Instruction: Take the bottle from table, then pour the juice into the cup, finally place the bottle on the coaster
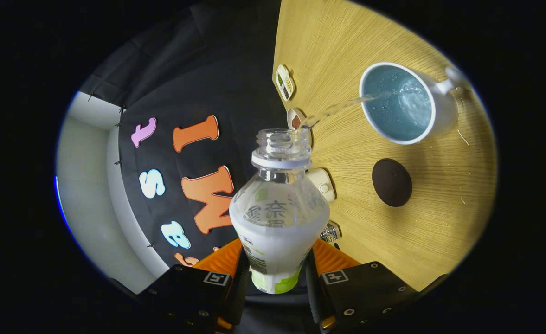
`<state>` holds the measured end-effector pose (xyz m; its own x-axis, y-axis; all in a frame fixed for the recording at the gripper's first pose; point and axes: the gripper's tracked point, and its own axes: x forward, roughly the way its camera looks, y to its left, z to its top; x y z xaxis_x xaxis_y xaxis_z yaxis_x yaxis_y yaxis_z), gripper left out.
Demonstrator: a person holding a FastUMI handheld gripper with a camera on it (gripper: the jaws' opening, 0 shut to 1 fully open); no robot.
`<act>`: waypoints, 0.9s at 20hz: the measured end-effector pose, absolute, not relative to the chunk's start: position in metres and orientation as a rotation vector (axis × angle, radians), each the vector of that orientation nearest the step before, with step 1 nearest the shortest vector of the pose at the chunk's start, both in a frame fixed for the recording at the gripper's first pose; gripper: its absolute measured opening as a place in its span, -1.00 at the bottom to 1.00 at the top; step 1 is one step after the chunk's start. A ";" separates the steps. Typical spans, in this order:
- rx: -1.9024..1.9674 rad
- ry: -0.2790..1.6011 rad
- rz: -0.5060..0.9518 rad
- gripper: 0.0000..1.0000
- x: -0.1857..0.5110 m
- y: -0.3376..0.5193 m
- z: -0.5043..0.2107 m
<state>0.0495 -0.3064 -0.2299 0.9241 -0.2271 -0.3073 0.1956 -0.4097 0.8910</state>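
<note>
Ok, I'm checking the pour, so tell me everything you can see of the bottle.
The bottle is clear plastic with a white and green label wrap, its cap off, a white ring below the threaded neck. The gripper is shut on its lower body, both fingers pressing. It is tipped, and a thin stream leaves its mouth into the white cup on the wooden table.

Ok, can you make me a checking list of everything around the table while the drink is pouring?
Surface: wooden table, a few droplets near the cup.
Job's things: bottle tilted, uncapped, stream arcing into the white cup; dark round coaster bare.
Clutter: small items along the table edge, too small to identify.
Grippers: gripper shut on the bottle.
Cables: nothing seen.
Surroundings: black cloth wall.
</note>
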 end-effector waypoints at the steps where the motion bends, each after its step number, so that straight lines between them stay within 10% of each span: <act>1: 1.941 -0.026 -0.462 0.14 0.048 -0.307 -0.229; 18: 1.990 -0.055 -0.474 0.14 0.045 -0.313 -0.225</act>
